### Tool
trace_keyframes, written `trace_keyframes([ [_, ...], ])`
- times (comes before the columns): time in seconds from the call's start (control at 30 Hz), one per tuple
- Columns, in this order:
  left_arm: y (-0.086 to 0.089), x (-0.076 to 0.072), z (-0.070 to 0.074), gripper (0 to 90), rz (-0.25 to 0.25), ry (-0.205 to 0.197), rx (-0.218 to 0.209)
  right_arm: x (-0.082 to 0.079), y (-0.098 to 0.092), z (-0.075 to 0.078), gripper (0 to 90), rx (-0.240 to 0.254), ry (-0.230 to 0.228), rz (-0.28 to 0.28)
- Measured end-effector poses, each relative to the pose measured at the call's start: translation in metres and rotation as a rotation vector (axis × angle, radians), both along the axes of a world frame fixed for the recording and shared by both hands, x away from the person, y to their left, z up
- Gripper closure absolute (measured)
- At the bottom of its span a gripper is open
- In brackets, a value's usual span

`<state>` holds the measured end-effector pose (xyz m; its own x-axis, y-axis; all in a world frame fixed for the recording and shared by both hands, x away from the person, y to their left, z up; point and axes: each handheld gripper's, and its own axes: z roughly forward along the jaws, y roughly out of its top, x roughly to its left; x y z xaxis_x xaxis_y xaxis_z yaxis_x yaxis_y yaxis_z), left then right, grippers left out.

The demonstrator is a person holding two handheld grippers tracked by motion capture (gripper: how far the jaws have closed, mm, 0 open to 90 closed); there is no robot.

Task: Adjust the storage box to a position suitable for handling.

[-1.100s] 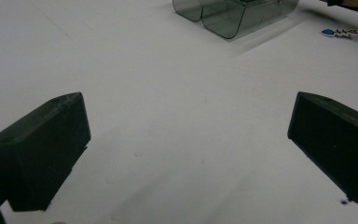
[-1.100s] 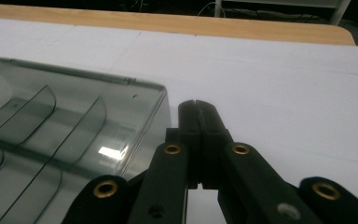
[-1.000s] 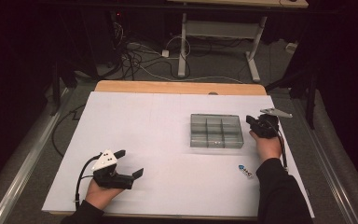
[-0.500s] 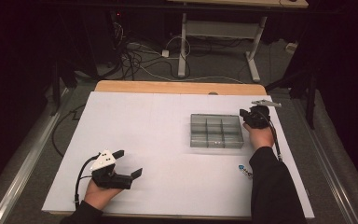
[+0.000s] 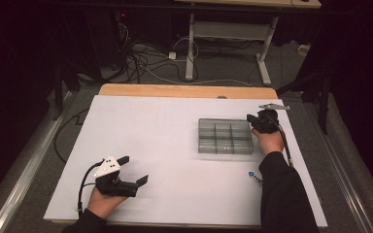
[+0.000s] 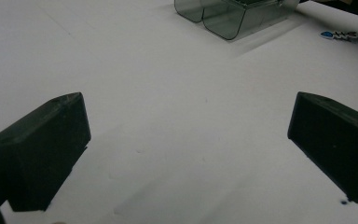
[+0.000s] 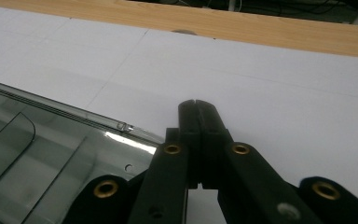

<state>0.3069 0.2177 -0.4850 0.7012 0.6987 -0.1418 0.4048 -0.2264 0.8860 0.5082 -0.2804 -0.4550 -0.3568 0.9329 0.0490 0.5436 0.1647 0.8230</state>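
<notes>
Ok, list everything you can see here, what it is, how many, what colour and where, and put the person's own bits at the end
Compartment box: one, clear grey plastic, lid closed, on the right half of the table.
Small blue item: one, blue and dark, too small to identify, near the front edge beside the right sleeve.
Table: one, white surface with a wooden strip along its far edge.
Floor cables: several, dark and white, beyond the table.
Desk frame: one, light grey, at the back.
Left gripper: one, black with a grey plate, jaws wide open, front left.
Right gripper: one, black, jaws shut on nothing, at the box's far right corner.
</notes>
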Motion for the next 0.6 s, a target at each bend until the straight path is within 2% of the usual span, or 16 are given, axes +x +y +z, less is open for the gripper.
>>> trace_keyframes([
  [0.1, 0.0, 0.0, 0.001, 0.0, 0.001, -0.004, -0.006, -0.001, 0.0, 0.0, 90.0, 0.004, 0.003, -0.001],
  [0.27, 0.002, -0.001, 0.002, 0.0, 0.007, -0.005, -0.009, -0.004, 0.008, 0.001, 90.0, -0.011, 0.013, 0.037],
  [0.6, 0.002, 0.0, 0.002, 0.0, 0.004, -0.006, -0.014, -0.022, 0.04, 0.002, 90.0, -0.047, 0.027, 0.11],
])
